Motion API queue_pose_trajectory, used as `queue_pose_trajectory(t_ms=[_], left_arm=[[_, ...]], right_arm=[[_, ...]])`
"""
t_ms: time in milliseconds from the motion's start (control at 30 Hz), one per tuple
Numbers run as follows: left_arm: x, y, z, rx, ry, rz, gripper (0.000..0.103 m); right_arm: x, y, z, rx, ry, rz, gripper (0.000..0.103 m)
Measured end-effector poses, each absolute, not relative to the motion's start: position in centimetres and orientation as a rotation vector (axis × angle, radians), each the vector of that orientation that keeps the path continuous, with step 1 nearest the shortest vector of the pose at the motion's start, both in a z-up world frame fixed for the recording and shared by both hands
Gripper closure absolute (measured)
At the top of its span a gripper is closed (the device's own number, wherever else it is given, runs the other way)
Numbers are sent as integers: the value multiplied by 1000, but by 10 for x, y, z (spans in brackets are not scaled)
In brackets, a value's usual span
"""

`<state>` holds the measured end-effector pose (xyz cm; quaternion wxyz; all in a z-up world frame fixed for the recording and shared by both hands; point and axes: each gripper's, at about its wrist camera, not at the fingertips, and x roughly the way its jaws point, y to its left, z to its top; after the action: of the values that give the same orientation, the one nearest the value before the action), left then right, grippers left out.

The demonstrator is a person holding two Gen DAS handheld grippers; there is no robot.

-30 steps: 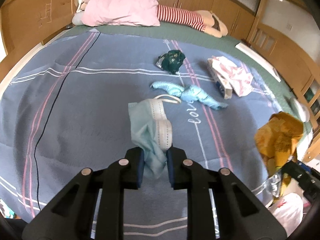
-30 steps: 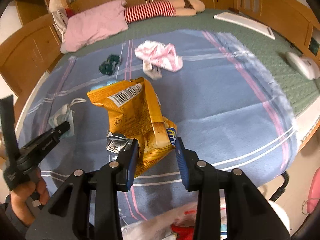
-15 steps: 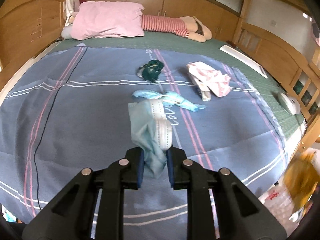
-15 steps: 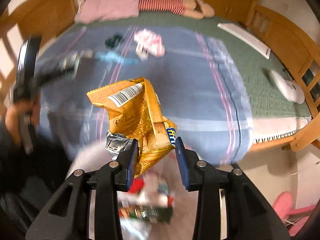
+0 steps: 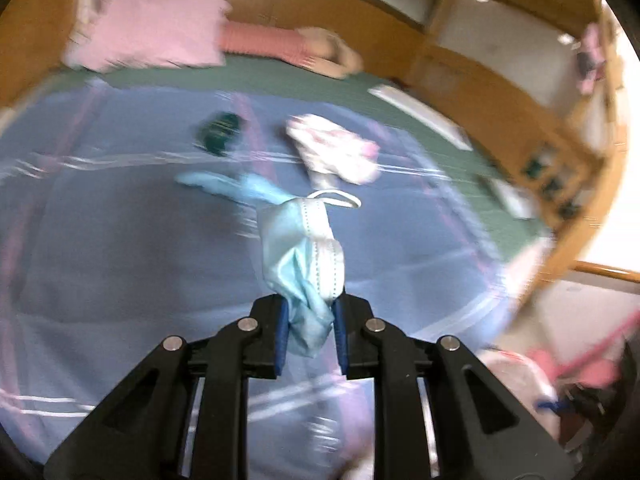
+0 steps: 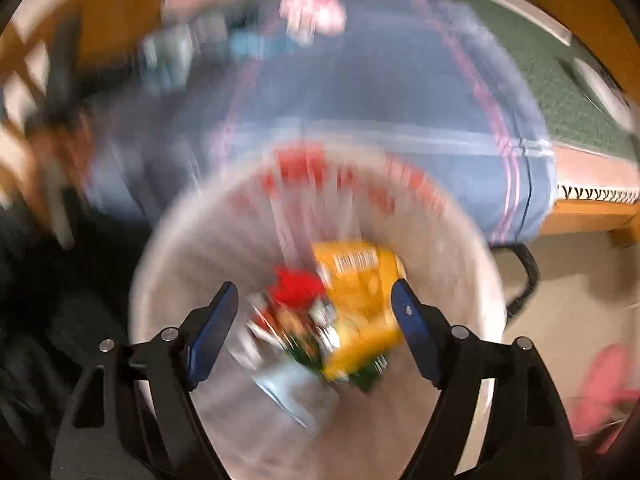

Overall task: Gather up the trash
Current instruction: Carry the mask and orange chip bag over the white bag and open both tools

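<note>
My left gripper [image 5: 309, 336] is shut on a light blue face mask [image 5: 302, 256] and holds it above the blue blanket [image 5: 120, 248]. On the blanket lie a light blue wrapper [image 5: 236, 188], a dark green wrapper [image 5: 219, 133] and a pink-and-white wrapper [image 5: 336, 148]. My right gripper [image 6: 314, 320] is open above a white-lined trash bin [image 6: 200, 248]. The yellow snack bag [image 6: 360, 300] lies loose in the bin among other trash. Both views are blurred.
The bin stands on the floor at the bed's foot [image 6: 592, 204]. A pink pillow [image 5: 152, 36] and a striped plush [image 5: 280, 40] lie at the bed's head. A wooden bed rail [image 5: 540, 128] runs along the right. A pink object [image 6: 604, 376] lies on the floor.
My right gripper swung down over the bin, opened and let go of the yellow snack bag, which now lies inside. My left gripper moved right with the mask still in it.
</note>
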<state>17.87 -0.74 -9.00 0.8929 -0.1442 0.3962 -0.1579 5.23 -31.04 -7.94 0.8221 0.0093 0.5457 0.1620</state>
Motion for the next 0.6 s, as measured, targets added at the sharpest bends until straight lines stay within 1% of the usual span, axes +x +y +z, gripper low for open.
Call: queue_pose_trajectory(t_ms=[133,233,333,433,467,533,567,600], left_arm=[[169,-32,-81,-355,799,-681,84],[158,-56,-75,-321,794,-863,84],[141,-88,-76,-211,831,-1057,83],[106,-129,-82,22,851,-1245,81],[99,-137,-86,75,863,-1273,75],[83,-159,-101,223,907,-1291,49],[81,-164,-106,275,915,-1256,23],[81,-167,-110,313,918,-1216,17]], right_arm=[[63,-343,-45,204,1004,217,26],[65,-368,-34,361,912,157,26],[68,-386,-29,462,845,125,26],[76,-395,-28,484,834,95,26],[77,-396,-29,490,838,90,26],[83,-398,-34,518,843,87,25],[83,-397,-36,532,846,88,25],[89,-396,-39,550,853,91,25]])
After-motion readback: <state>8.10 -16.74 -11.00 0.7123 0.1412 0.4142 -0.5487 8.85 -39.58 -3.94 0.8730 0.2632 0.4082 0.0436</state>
